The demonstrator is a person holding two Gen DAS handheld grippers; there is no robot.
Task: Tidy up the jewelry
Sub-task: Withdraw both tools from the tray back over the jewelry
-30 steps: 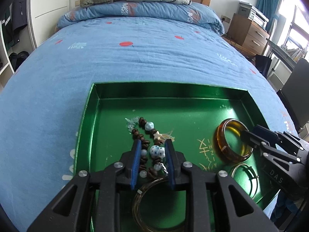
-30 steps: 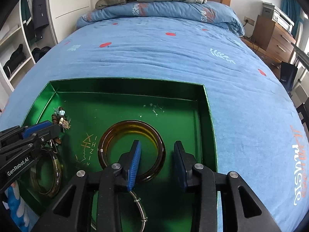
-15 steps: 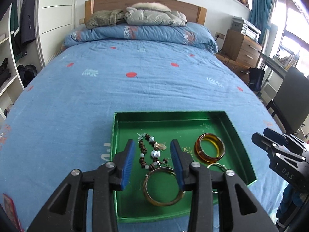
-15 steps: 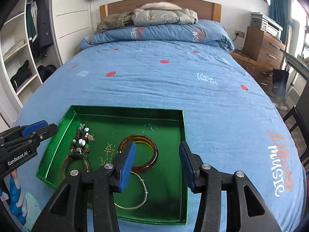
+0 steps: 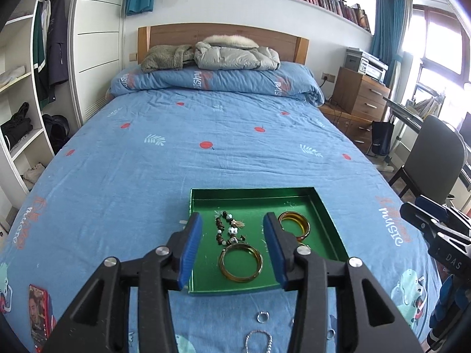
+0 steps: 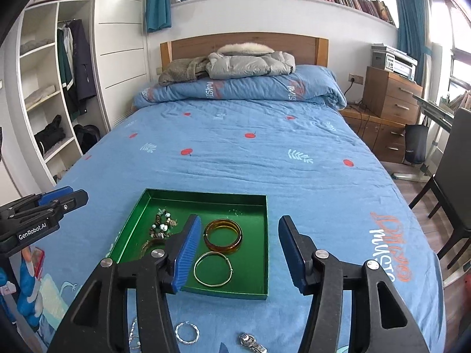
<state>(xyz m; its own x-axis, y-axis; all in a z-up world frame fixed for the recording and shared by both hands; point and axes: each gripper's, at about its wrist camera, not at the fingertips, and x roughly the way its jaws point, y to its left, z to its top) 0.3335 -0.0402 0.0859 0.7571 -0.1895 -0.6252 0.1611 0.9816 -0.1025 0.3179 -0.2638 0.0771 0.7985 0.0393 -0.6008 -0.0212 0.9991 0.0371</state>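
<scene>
**Both grippers empty above green tray on bed**

Left gripper (image 5: 232, 238) hangs over the near edge of the green tray (image 5: 253, 192), jaws spread wide, nothing between them. Right gripper (image 6: 240, 245) likewise above the tray's near right part, jaws released and empty. Each gripper shows at the side edge of the other's view.

The tray sits on the blue bedspread (image 6: 235, 147), near end of the bed. Inside it:
- beaded bracelet (image 5: 226, 229), dark brown beads with a few white ones, far-left area, laid out roughly near-to-far
- thin amber bangle (image 5: 240, 261), flat, near-left, just beside the near end of the beads; contact cannot be told
- thick amber bangle (image 6: 223, 235), flat, right of centre
- gold wire bangle (image 6: 213, 268), flat, just near of the thick amber one, close to the tray's near wall

Outside the tray, on the bedspread nearer the camera: twisted silver ring (image 6: 187, 332), silver watch (image 6: 251, 342), a silver chain (image 5: 258, 341) and a small ring (image 5: 263, 316).

Far end of bed: grey jacket (image 6: 250, 63) and olive fleece (image 6: 182, 70) on a folded duvet. Wooden dresser (image 6: 391, 97) to the right, open wardrobe shelves (image 6: 44, 94) to the left.
</scene>
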